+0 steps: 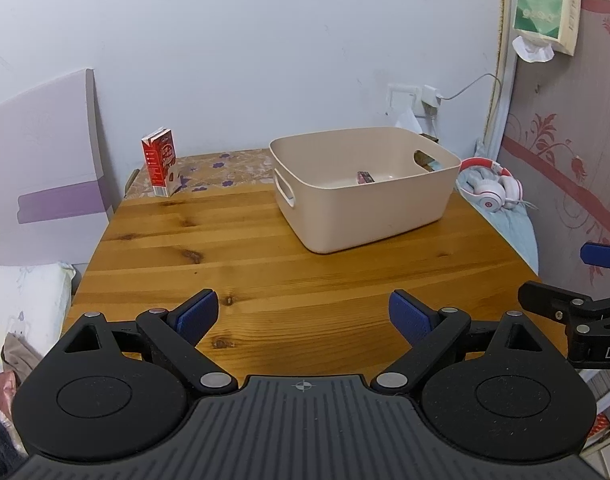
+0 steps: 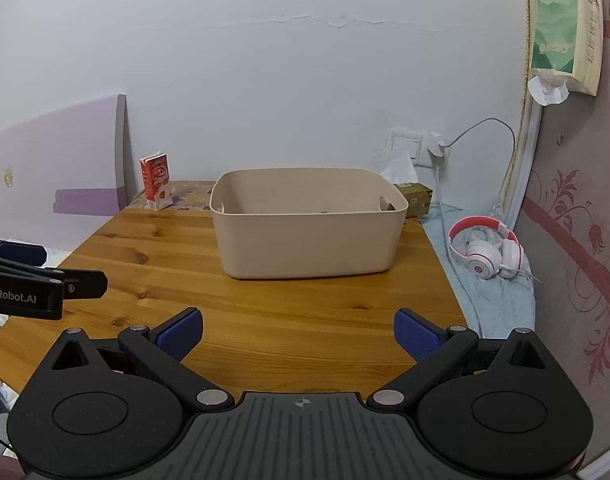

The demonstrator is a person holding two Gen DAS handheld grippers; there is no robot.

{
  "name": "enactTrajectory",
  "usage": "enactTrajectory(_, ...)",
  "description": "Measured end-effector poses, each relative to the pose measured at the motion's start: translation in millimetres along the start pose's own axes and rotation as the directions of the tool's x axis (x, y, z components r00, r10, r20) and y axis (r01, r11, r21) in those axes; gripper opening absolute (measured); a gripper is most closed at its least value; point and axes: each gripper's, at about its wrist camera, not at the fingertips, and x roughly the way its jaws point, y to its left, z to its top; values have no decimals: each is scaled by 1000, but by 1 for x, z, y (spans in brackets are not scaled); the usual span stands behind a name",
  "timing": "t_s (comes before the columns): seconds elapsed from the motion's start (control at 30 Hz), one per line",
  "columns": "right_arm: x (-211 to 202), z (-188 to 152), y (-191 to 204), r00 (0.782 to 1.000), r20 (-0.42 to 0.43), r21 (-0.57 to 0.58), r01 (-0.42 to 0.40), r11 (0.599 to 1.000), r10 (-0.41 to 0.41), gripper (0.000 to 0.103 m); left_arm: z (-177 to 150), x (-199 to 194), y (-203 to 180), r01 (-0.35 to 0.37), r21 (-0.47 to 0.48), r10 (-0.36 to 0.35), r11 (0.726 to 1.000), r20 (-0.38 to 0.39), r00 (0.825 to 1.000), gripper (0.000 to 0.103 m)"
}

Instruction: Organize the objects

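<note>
Both our tools, left tool [image 1: 303, 316] and right tool [image 2: 299, 334], hang released and empty over the near worktop [image 1: 265, 264]; the upright red carton [image 1: 159, 168] stands far-left, nearer our left hand, left of the bin [image 1: 365, 200]

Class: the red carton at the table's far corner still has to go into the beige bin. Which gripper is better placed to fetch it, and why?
Probably the left gripper: it is open and empty, and on the red carton's side of the bin. The right gripper, also open, faces the bin.
</note>
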Motion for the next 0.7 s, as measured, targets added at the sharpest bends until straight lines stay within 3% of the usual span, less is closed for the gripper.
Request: enactTrajectory(0.7,7,-3,0,999,-35,-9,9,1000,-9,103,0,3,-1,-5,-1,5,1000,-13,1000,94)
